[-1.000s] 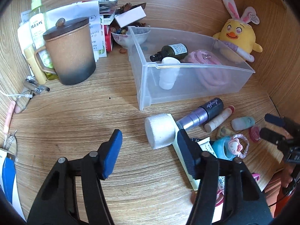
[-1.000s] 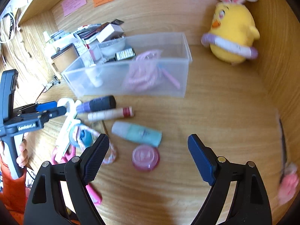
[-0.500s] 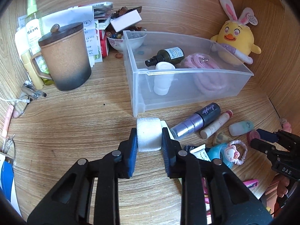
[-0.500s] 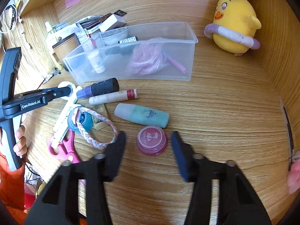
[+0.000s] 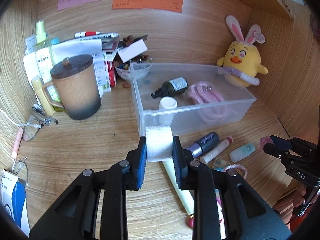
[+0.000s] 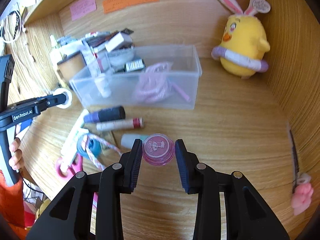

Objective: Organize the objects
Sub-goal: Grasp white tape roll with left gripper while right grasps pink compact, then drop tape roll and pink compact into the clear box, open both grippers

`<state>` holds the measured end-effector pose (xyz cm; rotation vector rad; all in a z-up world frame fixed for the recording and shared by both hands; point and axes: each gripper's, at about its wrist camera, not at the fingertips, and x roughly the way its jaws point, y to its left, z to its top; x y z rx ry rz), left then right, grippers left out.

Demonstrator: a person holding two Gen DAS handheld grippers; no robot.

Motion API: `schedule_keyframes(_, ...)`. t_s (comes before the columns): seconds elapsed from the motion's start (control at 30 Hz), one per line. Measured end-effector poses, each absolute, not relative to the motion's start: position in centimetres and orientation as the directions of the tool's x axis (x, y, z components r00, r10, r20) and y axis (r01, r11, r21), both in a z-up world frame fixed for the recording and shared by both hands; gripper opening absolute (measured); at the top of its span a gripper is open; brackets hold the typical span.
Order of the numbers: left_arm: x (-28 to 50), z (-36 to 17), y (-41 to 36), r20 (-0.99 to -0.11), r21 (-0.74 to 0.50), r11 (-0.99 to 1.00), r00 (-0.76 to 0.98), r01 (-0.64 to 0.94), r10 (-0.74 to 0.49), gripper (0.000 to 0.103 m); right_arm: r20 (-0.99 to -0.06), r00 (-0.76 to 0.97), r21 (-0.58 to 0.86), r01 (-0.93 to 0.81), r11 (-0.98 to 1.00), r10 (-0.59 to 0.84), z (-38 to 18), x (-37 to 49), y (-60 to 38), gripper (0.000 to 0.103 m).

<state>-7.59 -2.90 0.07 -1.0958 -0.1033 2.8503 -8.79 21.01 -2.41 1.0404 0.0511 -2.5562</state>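
My left gripper (image 5: 159,149) is shut on a white tape roll (image 5: 159,143) and holds it above the desk just in front of the clear plastic bin (image 5: 236,108). The roll also shows in the right wrist view (image 6: 63,98). My right gripper (image 6: 158,153) is shut on a pink round jar (image 6: 158,150), lifted off the desk. The bin (image 6: 180,92) holds a dark bottle (image 5: 174,88), a white bottle (image 5: 167,108) and a pink cord (image 5: 208,98).
A purple tube (image 6: 106,116), a lip stick (image 6: 120,124), a mint bottle (image 5: 242,153), a blue toy with braided loop (image 6: 92,146) and pink scissors (image 6: 68,166) lie before the bin. A lidded brown mug (image 5: 76,88) stands left, a yellow plush chick (image 5: 242,66) right.
My left gripper closed on the white tape roll and raised it toward the bin. My right gripper closed on the pink jar and lifted it.
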Motion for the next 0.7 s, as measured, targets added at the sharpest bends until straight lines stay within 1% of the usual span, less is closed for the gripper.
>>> schedule_keyframes(0.17,-8.2,1.4,-2.7,-0.635,-0.098,-0.993,-0.765,-0.059,0.108,0.024,-0.632,-0.694,0.122,0.352,-0.928,-0.346,-0.5,-9.6,21.1,0.031)
schedule_keyframes(0.33,-9.5,2.2,-2.5,-0.619,-0.095,-0.994,-0.779,-0.050,0.098,0.024,-0.625,-0.698,0.126,0.352,-0.927,-0.350,-0.2,-11.7,20.2,0.031)
schedule_keyframes(0.7,-13.2,1.6,-3.1,-0.651,-0.102,-0.994,-0.754,-0.029,0.089,0.024,-0.624,-0.686,0.115,0.393,-0.912,-0.374,0.9,-16.1,17.8,0.031)
